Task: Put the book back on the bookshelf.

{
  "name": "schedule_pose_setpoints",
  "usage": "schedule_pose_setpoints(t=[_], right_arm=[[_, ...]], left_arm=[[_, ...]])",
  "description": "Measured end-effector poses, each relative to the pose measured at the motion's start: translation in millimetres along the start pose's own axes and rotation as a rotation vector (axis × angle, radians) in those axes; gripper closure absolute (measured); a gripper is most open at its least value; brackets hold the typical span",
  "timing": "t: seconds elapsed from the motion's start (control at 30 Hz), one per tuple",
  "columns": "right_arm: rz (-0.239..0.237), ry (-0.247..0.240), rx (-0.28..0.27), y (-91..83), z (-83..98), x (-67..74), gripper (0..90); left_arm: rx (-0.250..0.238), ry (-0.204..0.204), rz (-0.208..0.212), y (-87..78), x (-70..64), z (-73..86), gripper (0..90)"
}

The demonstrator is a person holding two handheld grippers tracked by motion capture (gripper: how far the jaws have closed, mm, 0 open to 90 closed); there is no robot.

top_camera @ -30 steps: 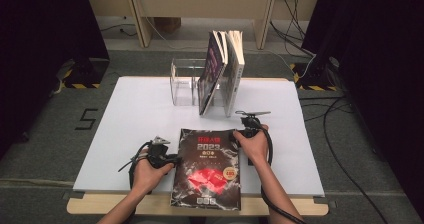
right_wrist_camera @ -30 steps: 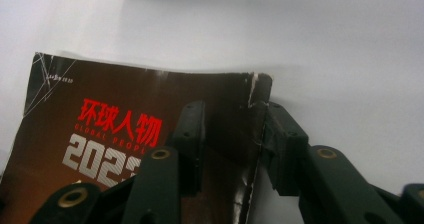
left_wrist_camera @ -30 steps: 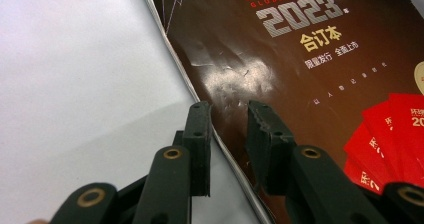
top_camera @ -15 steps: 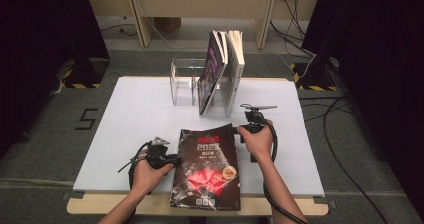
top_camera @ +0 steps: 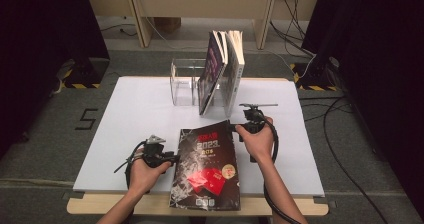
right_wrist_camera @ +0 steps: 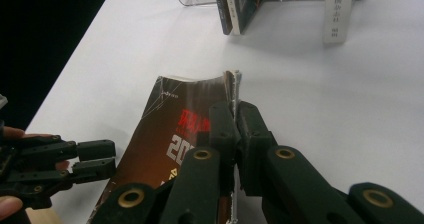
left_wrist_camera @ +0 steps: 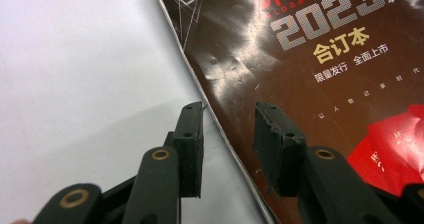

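Black right gripper clamps raised magazine corner, left gripper fingers opening, perhaps astride edge.

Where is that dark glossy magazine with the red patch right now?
In the high view the dark glossy magazine lies at the white table's near edge, between both grippers, its far right corner pinched by the right gripper.

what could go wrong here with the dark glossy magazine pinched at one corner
The right gripper clamps only the far corner of the dark glossy 2023 magazine, which already bows upward there, so the cover could crease or slip out. The left gripper, whose jaws have just been opening, straddles the opposite edge without pressing, so the magazine may swing or drag across the white table.
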State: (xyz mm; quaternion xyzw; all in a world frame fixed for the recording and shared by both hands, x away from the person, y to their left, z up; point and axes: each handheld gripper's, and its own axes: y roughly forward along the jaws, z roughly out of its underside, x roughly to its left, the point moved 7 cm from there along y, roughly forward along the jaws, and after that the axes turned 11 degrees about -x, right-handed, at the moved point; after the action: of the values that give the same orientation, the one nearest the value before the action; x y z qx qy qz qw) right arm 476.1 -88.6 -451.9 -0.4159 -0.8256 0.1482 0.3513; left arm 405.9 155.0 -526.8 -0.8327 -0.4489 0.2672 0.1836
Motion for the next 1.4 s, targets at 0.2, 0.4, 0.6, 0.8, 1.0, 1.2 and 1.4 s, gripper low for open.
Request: schedule_pose_setpoints(t=[0.2,0.4,0.6,0.8,1.0,1.2,1.4], right_arm=[[0.012,-0.058,0.003,-0.9,-2.0,6.2,86.9],[0.017,-0.061,-0.019,-0.9,-3.1,9.1,87.2],[-0.009,-0.072,-0.077,-9.7,-11.5,23.7,87.3],[-0.033,-0.086,-0.133,-18.0,-24.9,39.1,87.4],[-0.041,-0.098,-0.177,-22.6,-34.5,49.5,87.4],[-0.046,-0.106,-0.219,-27.2,-43.1,57.3,87.5],[-0.053,-0.115,-0.258,-32.0,-54.0,64.6,87.5]], left_arm=[[-0.014,-0.007,-0.004,-2.3,2.1,-2.3,64.3],[-0.033,-0.008,-0.004,-5.0,3.4,-5.6,64.1],[-0.067,-0.011,-0.008,-9.9,4.9,-12.2,62.1],[-0.108,-0.02,-0.006,-14.8,4.6,-20.1,57.2],[-0.144,-0.034,-0.013,-20.7,5.6,-28.5,52.8],[-0.167,-0.031,-0.012,-25.0,6.2,-33.8,52.1],[-0.185,-0.028,-0.018,-28.1,7.3,-39.9,52.2]])
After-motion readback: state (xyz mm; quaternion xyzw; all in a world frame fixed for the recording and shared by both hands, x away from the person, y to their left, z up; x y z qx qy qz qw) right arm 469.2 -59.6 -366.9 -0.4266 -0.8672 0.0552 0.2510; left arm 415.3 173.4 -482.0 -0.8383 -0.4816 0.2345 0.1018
